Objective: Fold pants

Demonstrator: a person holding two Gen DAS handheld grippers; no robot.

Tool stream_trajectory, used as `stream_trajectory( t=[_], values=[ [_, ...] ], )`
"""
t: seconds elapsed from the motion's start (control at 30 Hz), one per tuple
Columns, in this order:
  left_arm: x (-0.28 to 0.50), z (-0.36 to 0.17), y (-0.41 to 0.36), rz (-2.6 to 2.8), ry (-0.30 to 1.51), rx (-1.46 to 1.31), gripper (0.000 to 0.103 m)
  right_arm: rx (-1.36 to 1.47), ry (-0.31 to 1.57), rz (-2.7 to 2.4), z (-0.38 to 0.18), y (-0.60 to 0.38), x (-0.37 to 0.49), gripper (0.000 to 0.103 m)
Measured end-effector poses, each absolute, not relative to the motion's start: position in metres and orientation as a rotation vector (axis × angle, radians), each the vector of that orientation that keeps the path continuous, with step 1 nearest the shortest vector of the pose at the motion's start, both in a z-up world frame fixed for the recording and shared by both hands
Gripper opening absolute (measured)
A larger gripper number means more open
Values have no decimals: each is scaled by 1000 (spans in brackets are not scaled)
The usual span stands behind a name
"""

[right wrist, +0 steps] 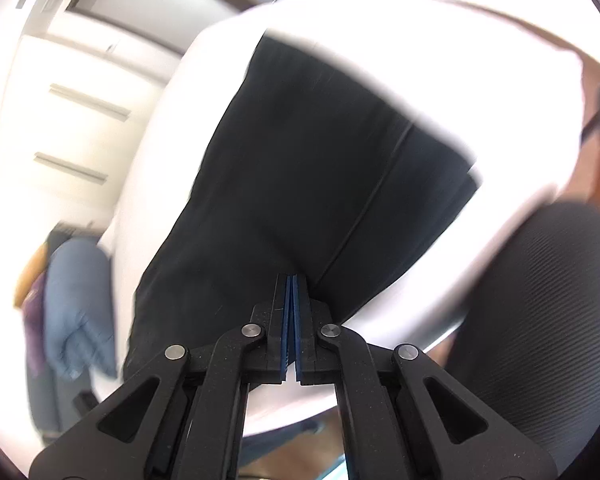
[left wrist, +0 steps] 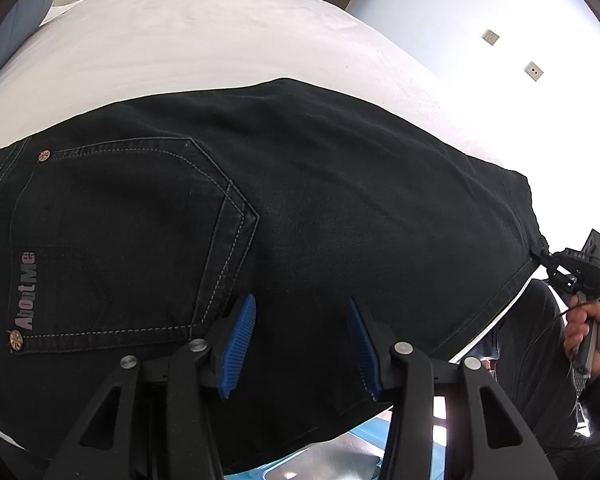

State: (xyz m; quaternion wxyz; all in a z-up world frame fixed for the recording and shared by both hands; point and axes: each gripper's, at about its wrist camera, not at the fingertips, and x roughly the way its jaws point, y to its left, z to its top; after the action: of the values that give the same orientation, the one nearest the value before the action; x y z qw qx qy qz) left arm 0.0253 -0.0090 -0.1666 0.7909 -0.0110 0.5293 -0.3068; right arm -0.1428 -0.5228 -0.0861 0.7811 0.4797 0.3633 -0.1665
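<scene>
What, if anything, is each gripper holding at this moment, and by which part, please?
The right gripper is shut on the black pants, pinching their edge at the leg end. The left gripper is open above the seat area, holding nothing.

The pants (left wrist: 300,208) are black denim with pale contrast stitching, spread flat across the white bed (left wrist: 188,40) with the seat side up. A back pocket (left wrist: 132,240) with copper rivets and an "AboutMe" label sits toward 9 o'clock in the left wrist view. Toward 3 o'clock the hem corner is lifted and pulled taut.
</scene>
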Motion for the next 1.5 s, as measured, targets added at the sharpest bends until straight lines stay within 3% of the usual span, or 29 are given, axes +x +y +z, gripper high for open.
stream_trajectory(
  t=[0.17,0.23,0.27,0.3,0.33,0.37,0.9,1.37,1.47,1.5],
  values=[
    [30,-166,-4,-645,1155,-60,50,1053,665,-553,-53,-565,-176,6],
    [30,-165,-1,-634,1156,-63,50,1085,623,-545,-47,-568,-186,16],
    [29,-164,-1,-627,1157,-58,50,1114,610,-526,-47,-568,-191,36],
    [29,-164,-3,-621,1159,-53,50,1146,604,-521,-50,-568,-196,69],
    [29,-163,-3,-617,1162,-48,51,1192,586,-522,-54,-566,-201,80],
    [30,-163,-5,-613,1166,-43,51,1245,553,-519,-59,-567,-210,83],
    [28,-164,-27,-582,1176,-19,64,1470,488,-395,-117,-574,-202,81],
    [29,-166,-20,-588,1175,-52,64,1605,332,-258,-134,-568,-185,50],
    [30,-165,-19,-587,1179,-53,64,1618,296,-268,-139,-568,-179,48],
    [30,-166,-19,-585,1179,-53,64,1601,301,-275,-137,-569,-175,42]
  ],
)
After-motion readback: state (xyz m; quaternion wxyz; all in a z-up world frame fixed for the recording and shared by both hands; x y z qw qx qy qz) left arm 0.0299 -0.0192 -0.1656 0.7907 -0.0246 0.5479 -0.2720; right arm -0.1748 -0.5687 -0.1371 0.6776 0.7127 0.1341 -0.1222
